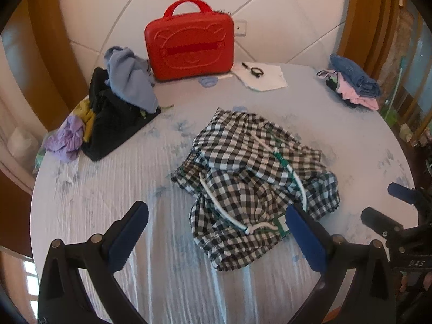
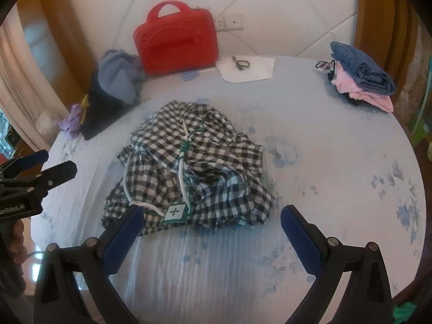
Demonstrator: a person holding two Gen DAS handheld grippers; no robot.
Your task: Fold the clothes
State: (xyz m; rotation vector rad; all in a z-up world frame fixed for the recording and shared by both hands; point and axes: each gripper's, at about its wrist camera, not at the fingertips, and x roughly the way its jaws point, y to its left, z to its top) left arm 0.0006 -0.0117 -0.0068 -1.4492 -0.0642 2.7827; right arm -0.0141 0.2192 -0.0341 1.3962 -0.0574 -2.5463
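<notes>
- Both grippers are parked at the near edge of the round table [image 1: 81,194], and neither is touching anything. Left gripper [image 1: 216,232] has its jaws spread wide with nothing between them, its right pad overlapping the near hem of the garment in its own view. Right gripper [image 2: 210,232] is the same deal, jaws wide apart and empty, hanging just short of the cloth.
- Checked garment [image 1: 251,178] is the job here: black-and-white gingham, crumpled in a heap mid-table, in front of the red carry case [image 1: 189,43]. Looks like drawstring shorts or something similar, can't say for sure while it's bunched.
- Handling guess: thin, light, floppy cotton. It'll drape and bunch, no stiffness at all, and should slide easily on the tablecloth.
- White drawstring [image 2: 181,172] loops loosely over the top, could snag a finger. Green label [image 2: 175,212] sits at the near edge, probably the waistband.
- I'd pinch the waistband on either side of that label, one gripper each, then lift and shake it flat.
- Left of the case there's an unfolded pile [image 1: 118,108]; well off to its right sits a folded stack [image 2: 361,78]. Paper with a cable [image 2: 245,67] lies just right of the case.
</notes>
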